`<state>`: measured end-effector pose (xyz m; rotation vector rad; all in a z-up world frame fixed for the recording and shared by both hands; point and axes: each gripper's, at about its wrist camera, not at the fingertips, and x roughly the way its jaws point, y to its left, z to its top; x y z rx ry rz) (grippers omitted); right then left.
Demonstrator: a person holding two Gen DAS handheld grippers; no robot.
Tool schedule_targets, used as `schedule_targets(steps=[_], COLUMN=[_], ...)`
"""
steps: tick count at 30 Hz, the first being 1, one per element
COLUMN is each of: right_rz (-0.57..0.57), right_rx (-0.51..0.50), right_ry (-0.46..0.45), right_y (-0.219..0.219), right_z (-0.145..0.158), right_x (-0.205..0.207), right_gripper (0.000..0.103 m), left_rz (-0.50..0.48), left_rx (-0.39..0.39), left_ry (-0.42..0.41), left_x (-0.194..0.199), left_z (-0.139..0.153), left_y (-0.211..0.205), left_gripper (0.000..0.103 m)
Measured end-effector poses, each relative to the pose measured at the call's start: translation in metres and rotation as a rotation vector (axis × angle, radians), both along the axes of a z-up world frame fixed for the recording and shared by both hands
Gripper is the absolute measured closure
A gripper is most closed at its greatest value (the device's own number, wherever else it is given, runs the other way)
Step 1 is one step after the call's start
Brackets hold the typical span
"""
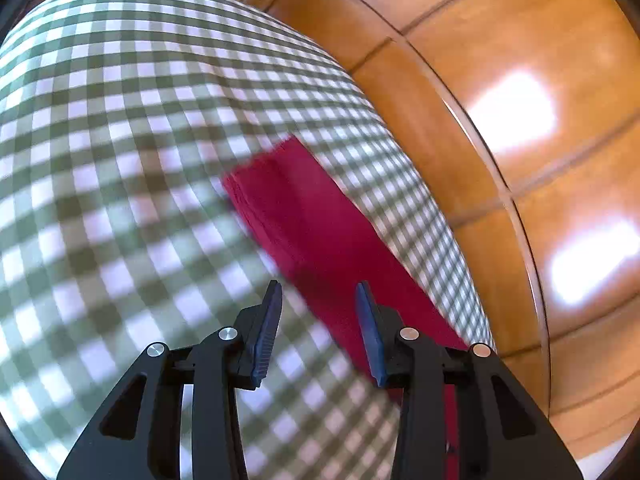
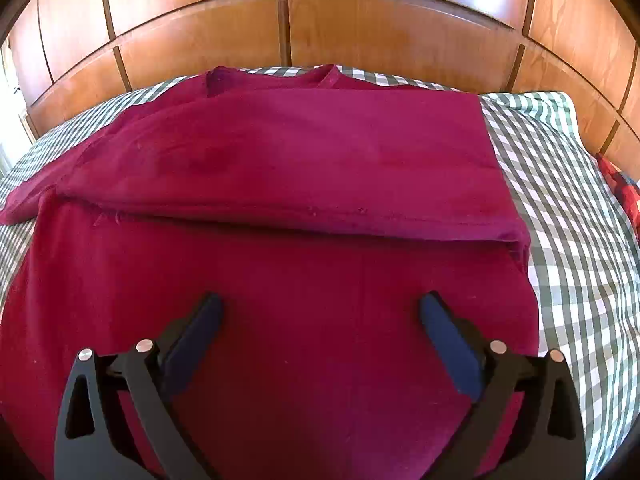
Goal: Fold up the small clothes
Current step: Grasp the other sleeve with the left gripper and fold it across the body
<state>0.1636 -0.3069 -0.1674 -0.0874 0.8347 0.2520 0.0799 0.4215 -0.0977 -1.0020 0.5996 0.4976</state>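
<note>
Both hand-held grippers, left [image 1: 319, 294] and right [image 2: 320, 312], are held spread and empty over a red shirt [image 2: 280, 160] part-folded on the checked bed [image 2: 560, 184]; an edge must be pinched next.

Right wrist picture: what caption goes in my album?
Open right gripper above a half-folded dark red T-shirt on green checked bedsheet.

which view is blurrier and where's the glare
Left wrist view: motion blur smears the red garment and checked sheet; white glare patches on the wooden headboard. Right wrist view: sharp, with faint glare on the wood at top right.
</note>
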Motion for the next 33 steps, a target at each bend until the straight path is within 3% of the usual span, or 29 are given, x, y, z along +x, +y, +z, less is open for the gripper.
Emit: schedule_targets(steps=[5, 9, 11, 12, 16, 20, 25, 29, 31, 33], right_rz=[0.0, 0.002, 0.002, 0.001, 0.0, 0.003, 0.006, 0.007, 0.004, 0.005], right_rx=[0.001, -0.002, -0.001, 0.0, 0.003, 0.006, 0.018, 0.031, 0.041, 0.05], right_ry=[-0.003, -0.005, -0.005, -0.006, -0.008, -0.009, -0.011, -0.013, -0.012, -0.013], right_y=[0.0, 0.0, 0.0, 0.0, -0.001, -0.002, -0.003, -0.005, -0.005, -0.006], right_z=[-0.001, -0.001, -0.001, -0.001, -0.001, -0.001, 0.0, 0.0, 0.0, 0.001], right_x=[0.0, 0.0, 0.001, 0.001, 0.0, 0.0, 0.0, 0.0, -0.001, -0.001], right_gripper=[0.003, 0.003, 0.003, 0.003, 0.003, 0.003, 0.003, 0.003, 0.003, 0.003], left_rz=[0.059, 0.083, 0.074, 0.065, -0.002, -0.168, -0.462, -0.666, -0.755, -0.828], left_rx=[-0.055, -0.047, -0.026, -0.002, 0.068, 0.142, 0.219, 0.218, 0.195, 0.223], left_ry=[0.028, 0.053, 0.081, 0.096, 0.027, -0.085, -0.208, -0.204, -0.164, -0.105], left_x=[0.011, 0.025, 0.031, 0.036, 0.044, 0.062, 0.093, 0.114, 0.125, 0.131], left_z=[-0.013, -0.015, -0.014, -0.011, 0.016, 0.057, 0.092, 0.075, 0.054, 0.031], left_y=[0.031, 0.044, 0.045, 0.043, 0.018, -0.043, -0.173, -0.275, -0.321, -0.362], left_gripper=[0.066, 0.067, 0.089, 0.094, 0.096, 0.096, 0.096, 0.096, 0.096, 0.096])
